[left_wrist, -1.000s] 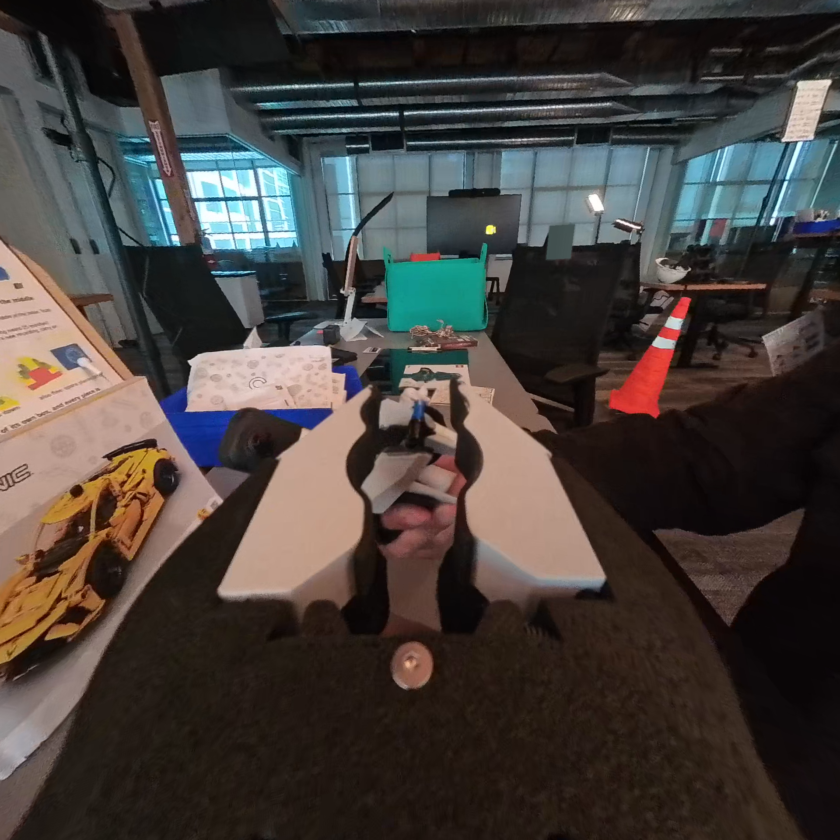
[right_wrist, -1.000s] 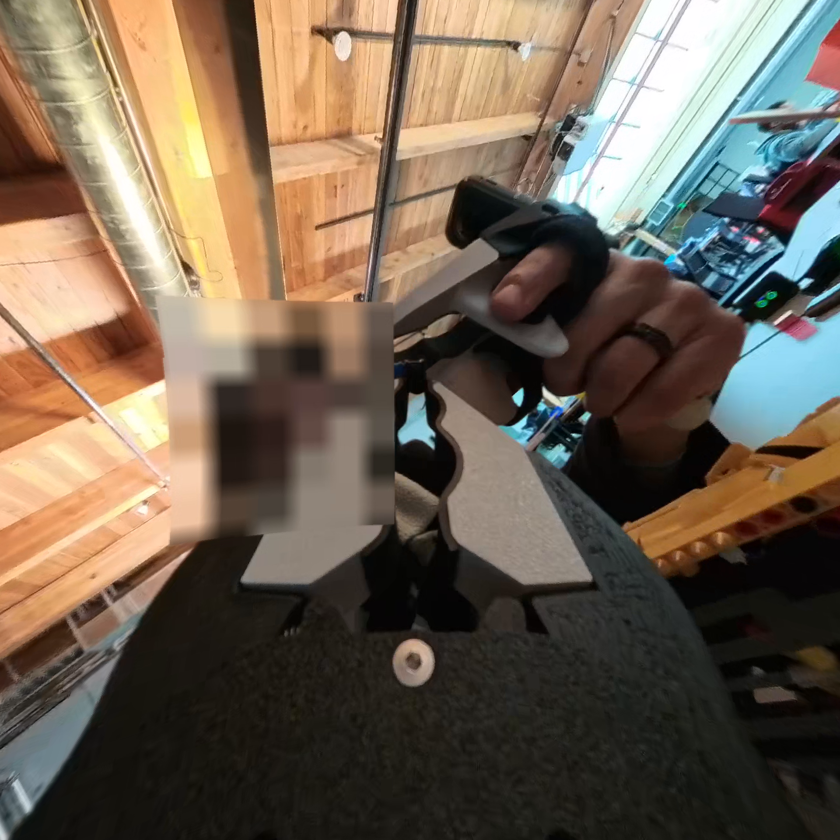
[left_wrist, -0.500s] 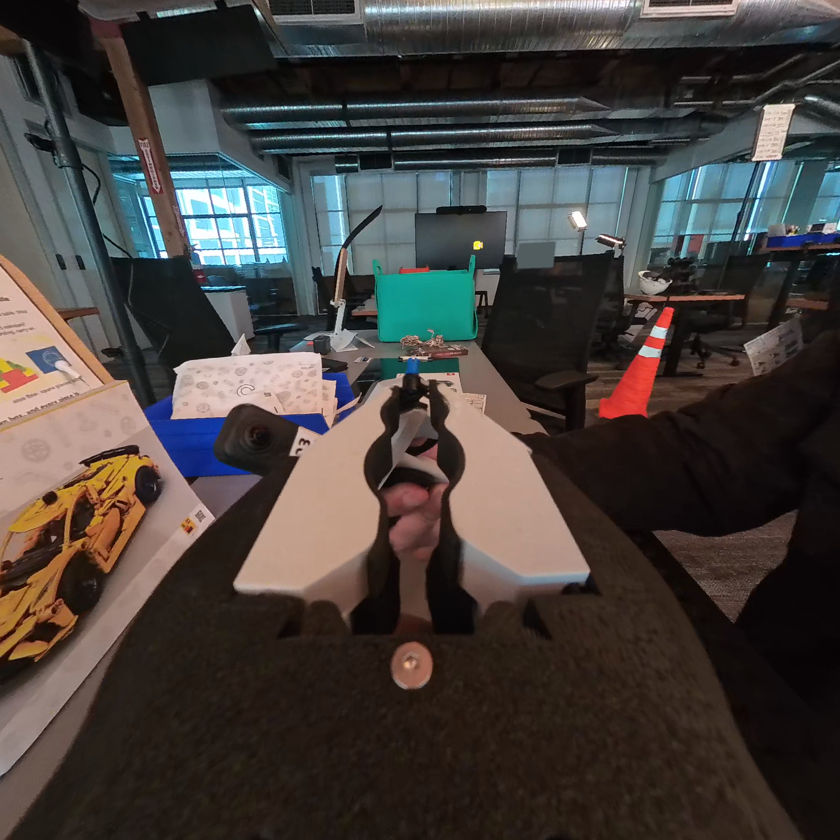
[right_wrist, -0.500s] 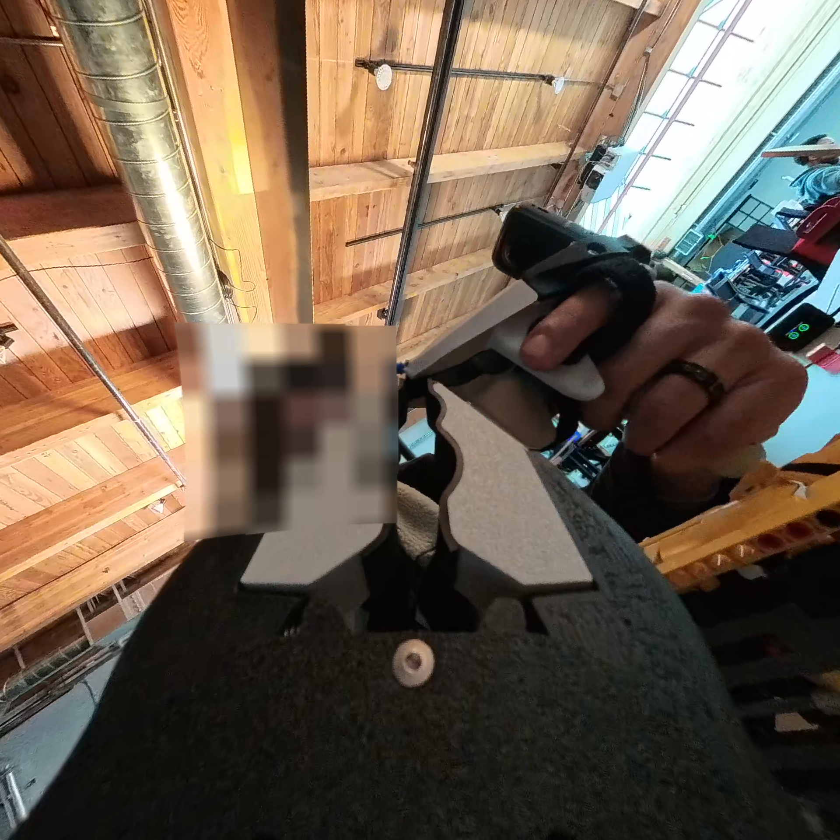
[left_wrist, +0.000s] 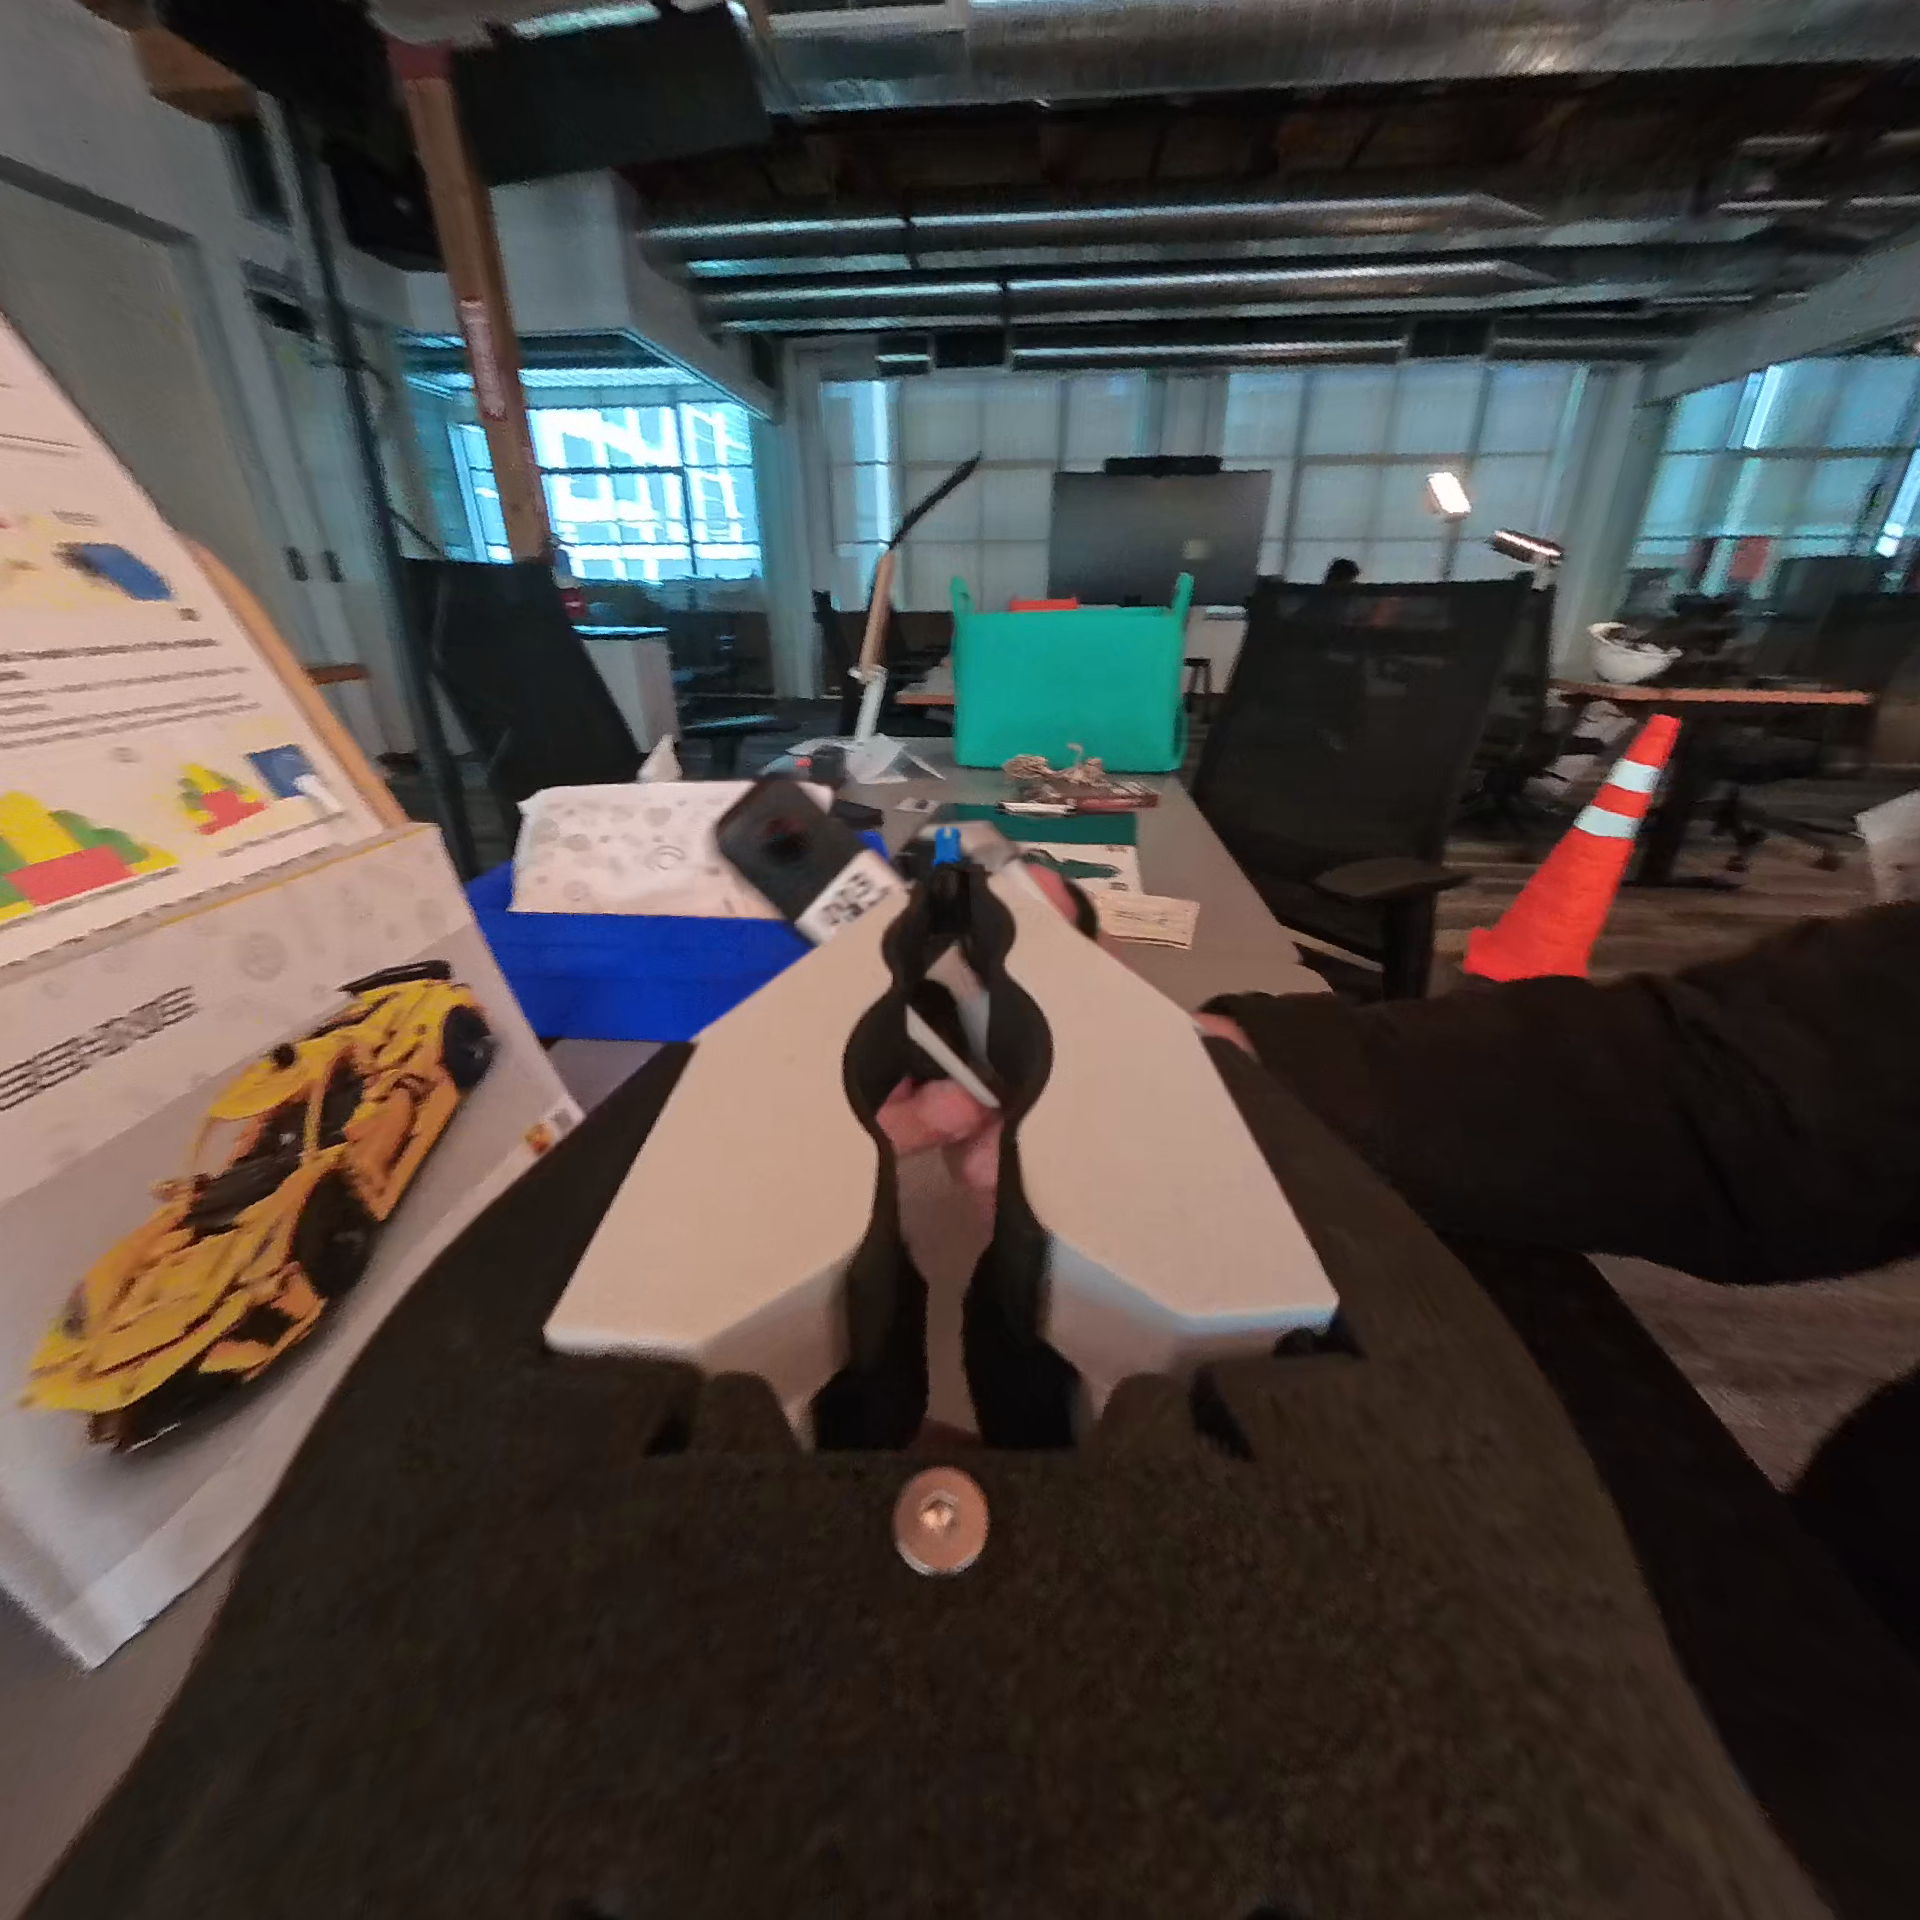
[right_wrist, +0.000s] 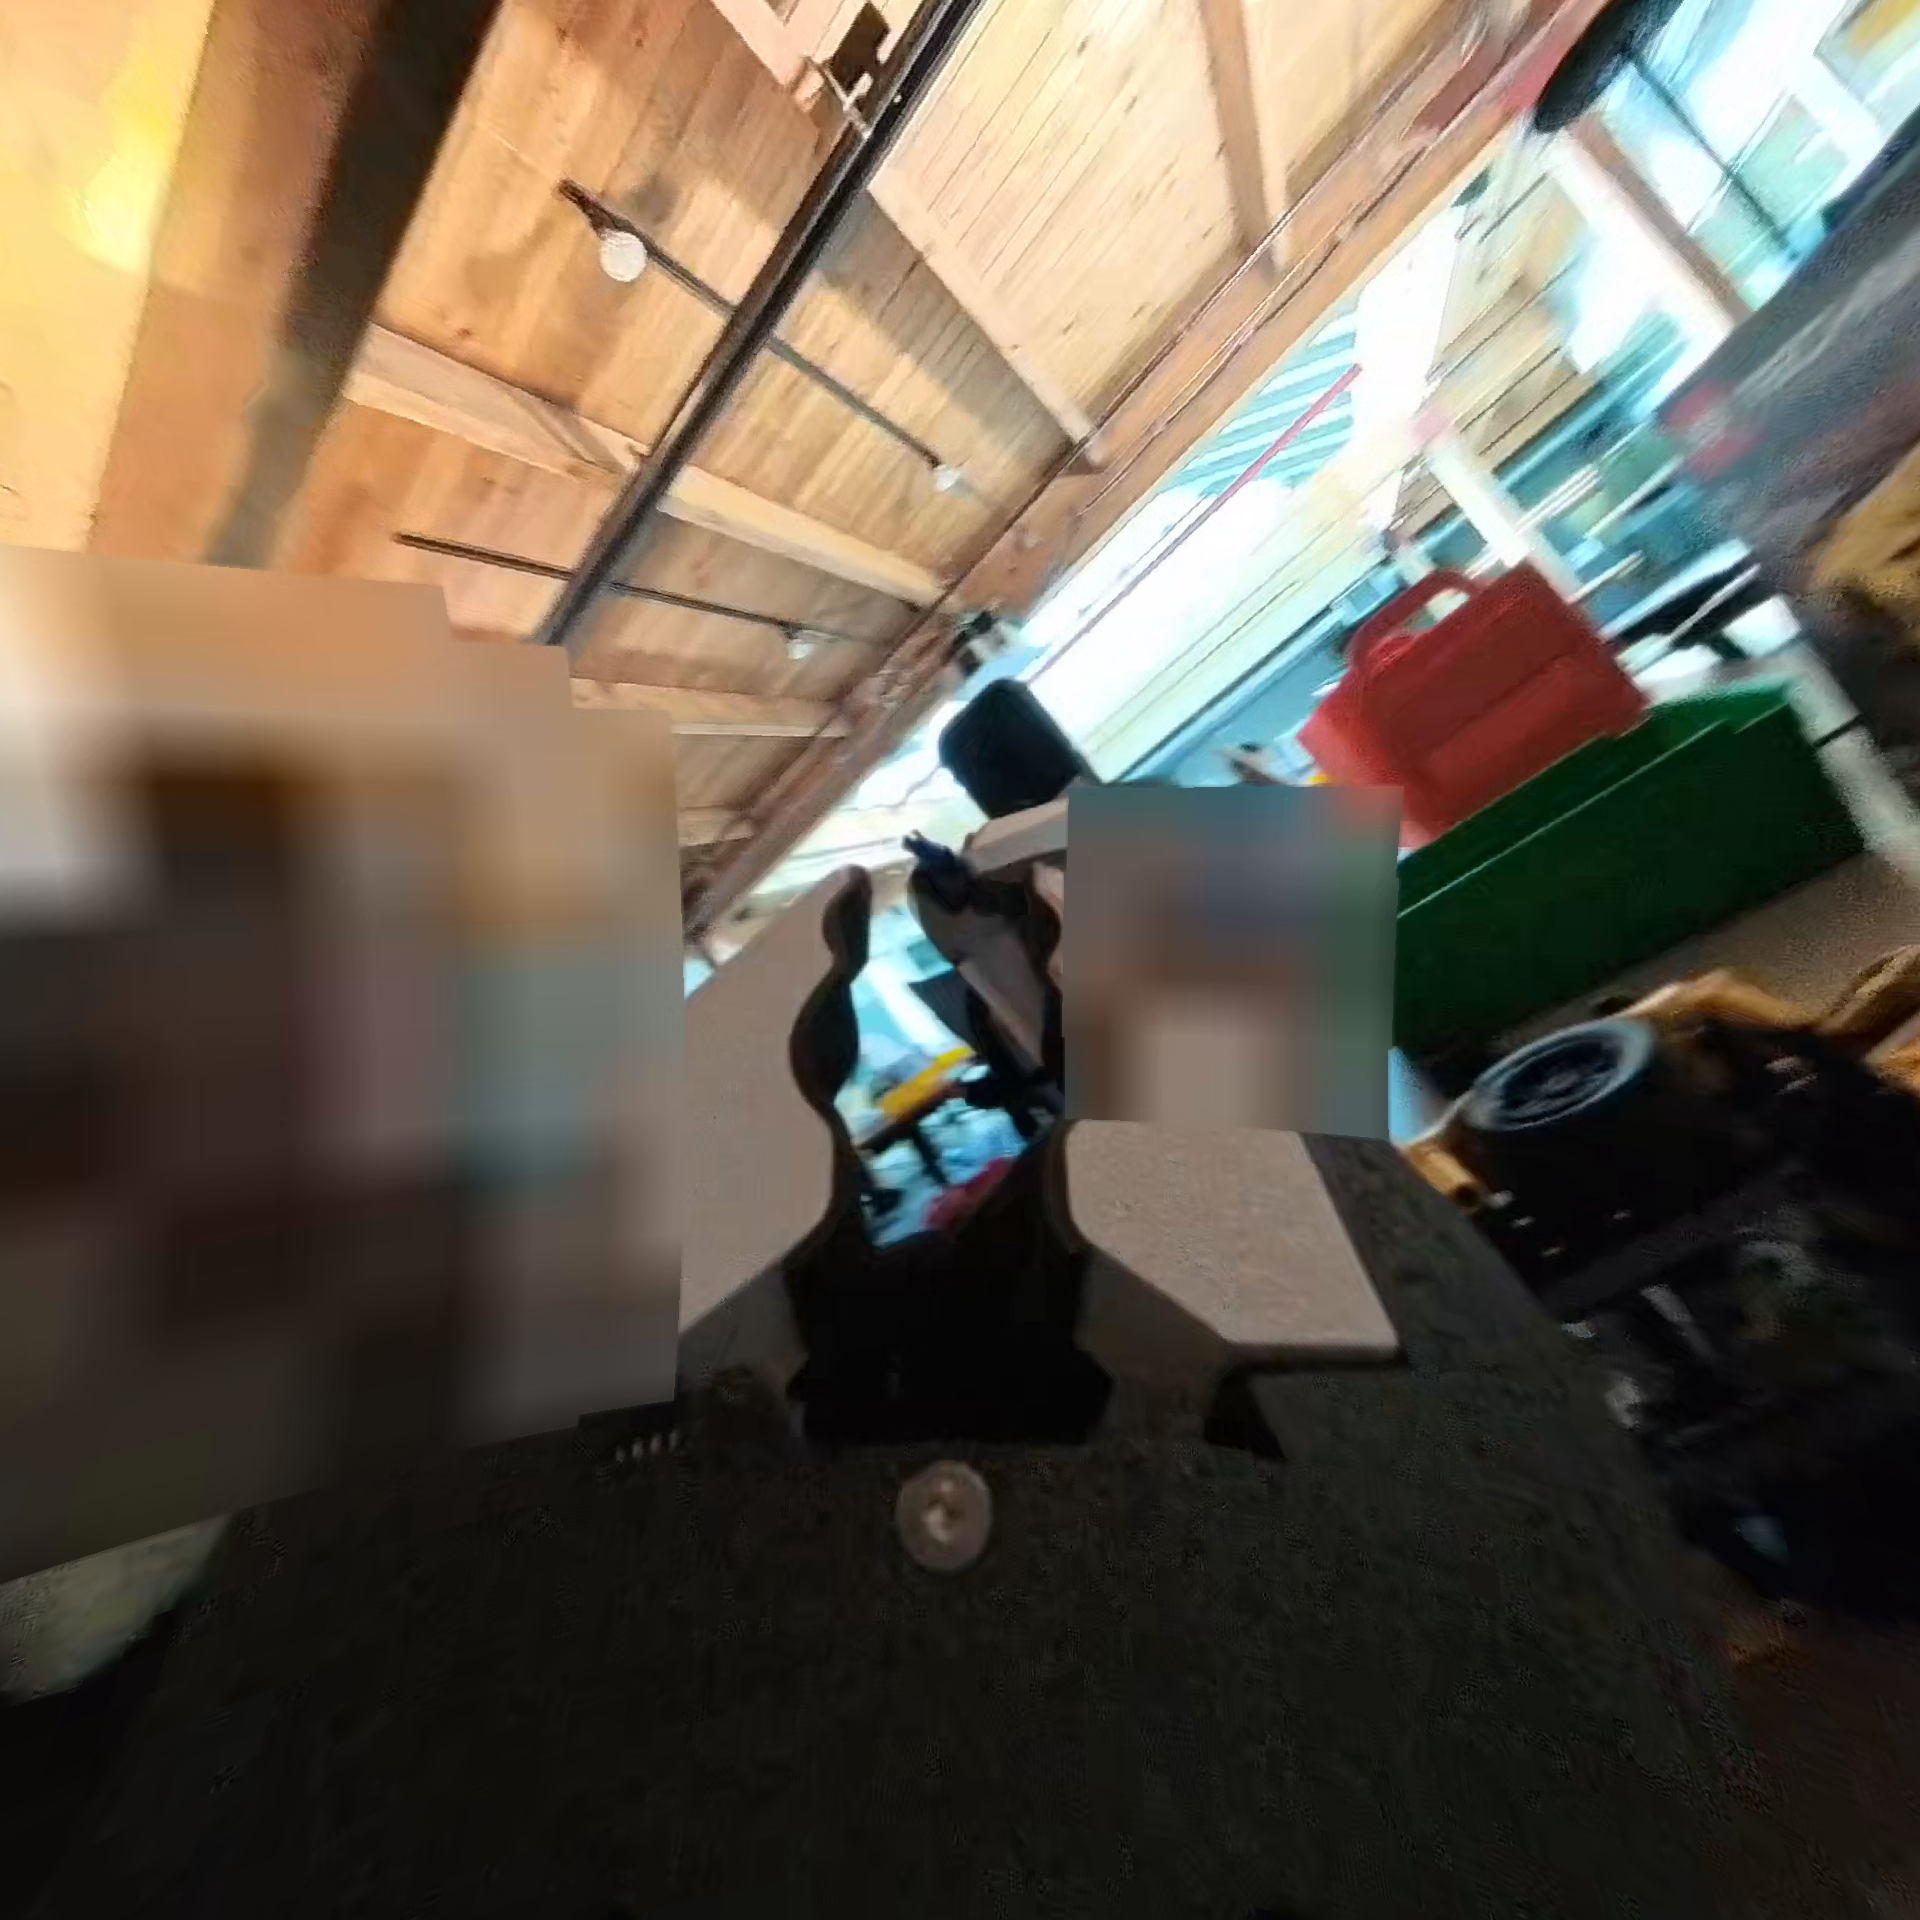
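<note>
At frame centre the left gripper (left_wrist: 943, 883) pinches a small blue pin (left_wrist: 943, 847) at its tips, while the right gripper (right_wrist: 940, 914) stands narrowly apart, tilted toward the ceiling.

Grey tongs (left_wrist: 948, 883), black felt mount (left_wrist: 935, 1662), black sleeve (left_wrist: 1558, 1091)

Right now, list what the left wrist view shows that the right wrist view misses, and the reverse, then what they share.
Only the left view: a blue bin, a teal bag, an orange cone, and a box printed with a yellow car. Only the right view: wooden ceiling, a red container on a green bin, and a yellow toy car. Both: the two grippers meeting at a small blue piece.
</note>
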